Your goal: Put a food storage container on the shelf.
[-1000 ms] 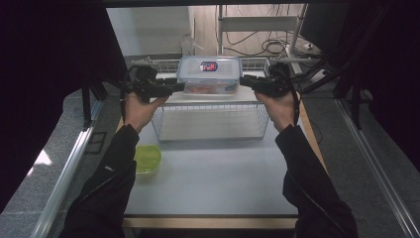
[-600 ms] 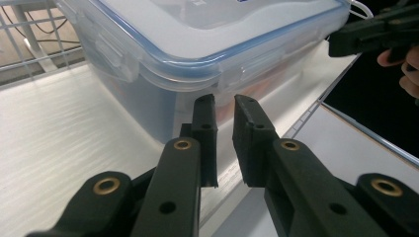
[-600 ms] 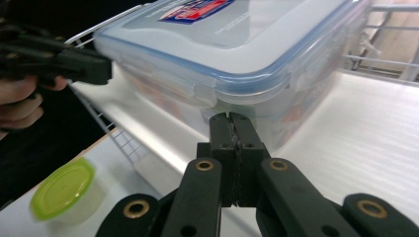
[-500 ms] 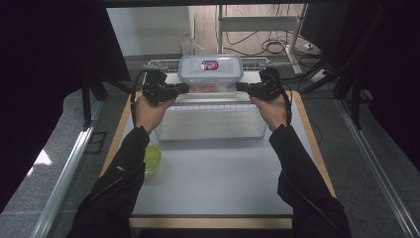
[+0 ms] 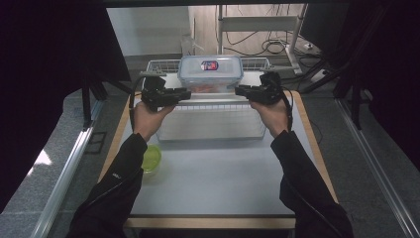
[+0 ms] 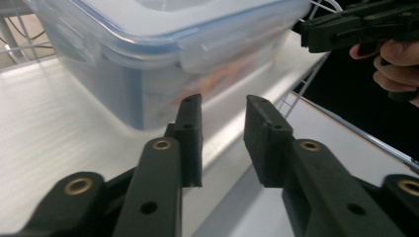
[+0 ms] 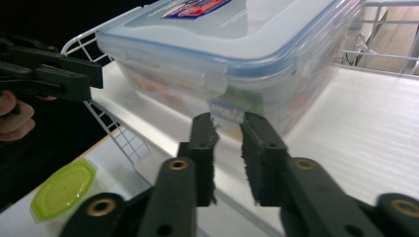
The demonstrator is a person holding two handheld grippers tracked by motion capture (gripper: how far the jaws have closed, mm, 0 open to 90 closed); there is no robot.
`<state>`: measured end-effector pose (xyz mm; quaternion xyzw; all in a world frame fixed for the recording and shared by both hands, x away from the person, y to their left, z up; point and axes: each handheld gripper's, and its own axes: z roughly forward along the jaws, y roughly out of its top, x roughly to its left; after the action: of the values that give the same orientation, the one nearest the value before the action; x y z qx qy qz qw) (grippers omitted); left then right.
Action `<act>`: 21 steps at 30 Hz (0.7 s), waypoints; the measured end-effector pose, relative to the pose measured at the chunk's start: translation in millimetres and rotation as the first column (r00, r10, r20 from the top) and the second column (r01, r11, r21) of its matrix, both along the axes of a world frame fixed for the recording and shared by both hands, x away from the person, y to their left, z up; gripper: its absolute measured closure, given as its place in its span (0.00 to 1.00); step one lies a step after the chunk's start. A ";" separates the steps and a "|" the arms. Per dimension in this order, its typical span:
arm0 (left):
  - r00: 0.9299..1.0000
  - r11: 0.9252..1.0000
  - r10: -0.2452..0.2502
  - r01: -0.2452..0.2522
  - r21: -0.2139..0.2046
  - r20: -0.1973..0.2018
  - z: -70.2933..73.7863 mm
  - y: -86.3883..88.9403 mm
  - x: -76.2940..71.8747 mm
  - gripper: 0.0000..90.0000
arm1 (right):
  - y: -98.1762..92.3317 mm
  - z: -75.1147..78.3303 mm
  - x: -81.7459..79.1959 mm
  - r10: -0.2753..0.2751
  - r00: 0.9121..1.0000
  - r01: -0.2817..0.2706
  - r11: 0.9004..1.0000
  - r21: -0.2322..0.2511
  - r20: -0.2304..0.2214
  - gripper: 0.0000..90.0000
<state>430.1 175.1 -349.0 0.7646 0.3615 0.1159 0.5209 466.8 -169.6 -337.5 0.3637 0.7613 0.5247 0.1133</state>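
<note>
The clear lidded box (image 5: 210, 73) sat on a white board (image 5: 213, 101) laid across the wire basket (image 5: 213, 121), toward the far edge of the counter (image 5: 208, 183) — and both grippers flanked it. The left gripper (image 5: 184, 93) pointed in at the box's left end, the right gripper (image 5: 239, 90) at its right end, each held level with its tip just short of the box wall. From the left gripper view, the jaws stood a narrow gap apart with nothing between them, the box just beyond; the right gripper view showed the same, a slim gap and no grip. Both had just been opening a little. That mirrored stance looked like a two-sided approach — likely to catch the side clasps or lift the box evenly. A green lid (image 5: 151, 157) lay apart near the counter's left edge, beside the left sleeve.
</note>
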 end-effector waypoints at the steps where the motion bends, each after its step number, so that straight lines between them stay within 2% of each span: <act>1: 1.000 1.000 -0.003 0.003 0.001 0.001 -0.4 -0.3 -2.5 0.73 | 0.3 -0.4 -2.3 0.001 1.000 -0.001 1.000 -0.003 0.005 0.77; 6: 0.999 0.999 -0.037 0.037 0.015 0.017 -6.3 -1.7 -21.9 0.60 | -0.2 -3.4 -16.5 0.018 1.000 -0.018 1.000 0.016 0.022 0.61; 9: 0.999 0.999 -0.036 0.035 0.029 0.032 -12.8 -3.3 -33.3 0.51 | 0.1 -9.5 -26.6 0.036 0.999 -0.037 0.999 0.021 0.038 0.50; 15: 0.997 0.997 -0.038 0.034 0.066 0.064 -26.8 -7.4 -52.6 0.33 | 1.6 -21.8 -43.0 0.057 0.996 -0.056 0.998 -0.023 0.068 0.36; 21: 0.993 0.994 -0.053 0.042 0.105 0.109 -40.5 -12.7 -71.2 0.23 | 4.9 -33.5 -57.6 0.073 0.994 -0.068 0.996 -0.058 0.087 0.23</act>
<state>358.9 162.4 -389.5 0.7912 0.3070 0.1644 0.5027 409.1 -164.7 -370.9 0.3097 0.7820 0.5228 0.1385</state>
